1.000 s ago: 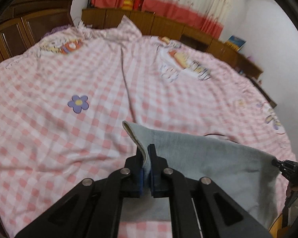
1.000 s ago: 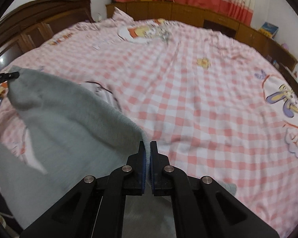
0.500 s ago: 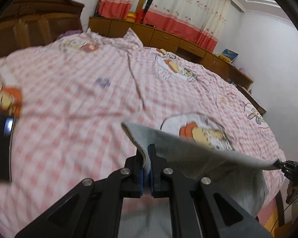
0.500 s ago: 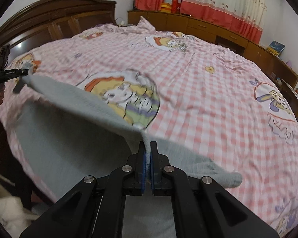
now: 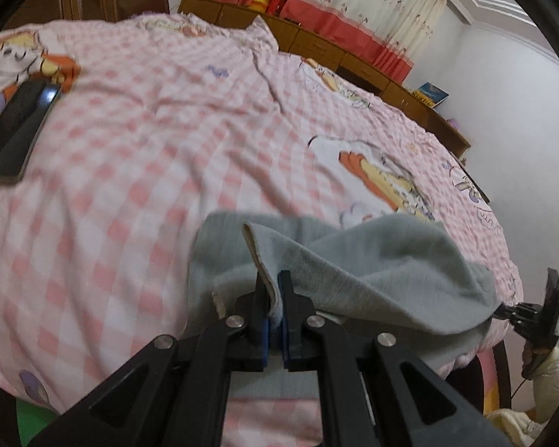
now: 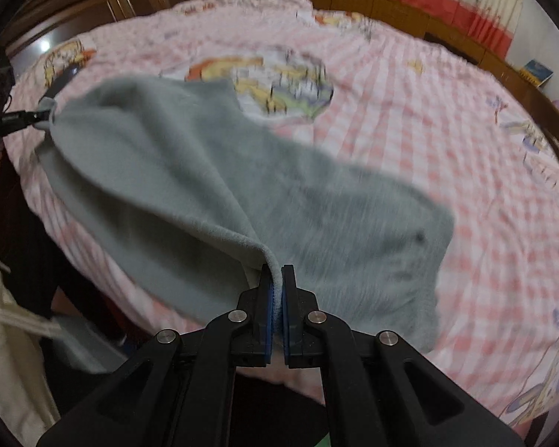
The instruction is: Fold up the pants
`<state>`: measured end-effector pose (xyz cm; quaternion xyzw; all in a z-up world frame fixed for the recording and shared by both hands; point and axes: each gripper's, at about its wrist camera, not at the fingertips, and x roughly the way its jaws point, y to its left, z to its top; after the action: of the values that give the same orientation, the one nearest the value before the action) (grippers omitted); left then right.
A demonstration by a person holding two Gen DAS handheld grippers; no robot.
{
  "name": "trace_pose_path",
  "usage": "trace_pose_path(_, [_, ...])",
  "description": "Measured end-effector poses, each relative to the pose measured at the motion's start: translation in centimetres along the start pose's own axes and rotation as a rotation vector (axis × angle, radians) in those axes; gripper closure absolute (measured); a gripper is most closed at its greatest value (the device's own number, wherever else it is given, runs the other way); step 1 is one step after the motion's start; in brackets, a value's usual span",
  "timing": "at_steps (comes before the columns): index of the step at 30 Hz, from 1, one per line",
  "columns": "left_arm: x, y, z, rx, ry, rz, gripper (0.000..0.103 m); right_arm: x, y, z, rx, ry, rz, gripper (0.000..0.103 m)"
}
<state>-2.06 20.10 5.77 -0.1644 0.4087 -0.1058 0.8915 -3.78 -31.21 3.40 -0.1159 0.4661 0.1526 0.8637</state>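
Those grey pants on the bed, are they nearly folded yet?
Early on. Done: each tool is clamped on an edge of the grey pants, left tool and right tool. In hand: the cloth hangs between them over the checked bedspread. Left: laying it down and making neat folds.

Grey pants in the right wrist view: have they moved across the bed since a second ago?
Yes. The grey pants now lie further out over the checked bedspread, reaching the round cartoon print.
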Motion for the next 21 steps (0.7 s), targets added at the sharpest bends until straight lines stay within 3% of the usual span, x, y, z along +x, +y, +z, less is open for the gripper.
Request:
trace_pose_path(6, [-0.2,0.8,-1.5,-0.024,0.025,0.007,0.097,1.0,0.5,-0.8,0.014,0.06,-0.02,0.097])
trace_pose_path(9, [-0.7,1.3,-2.3,-0.024,0.035,0.037,0.088,0.6,1.0,-0.6,-0.001,0.074,-0.037,0.088])
trace_pose_path(15, [-2.1,2.0,-3.6,-0.072,0.031,0.03,0.066,-2.5,2.1,0.9,-0.02,0.019,-0.019,0.08])
trace_pose_path(18, [-3.1,2.0,-4.1,-0.071,0.026,0.035,0.063,-3.8,3.8,2.5,-0.054,-0.017,0.001,0.071])
trace_pose_path(21, [-4.3,1.9,-3.9,-0.074,0.001,0.037,0.058,-3.7,6.7,4.0,-0.115,-0.04,0.043,0.07])
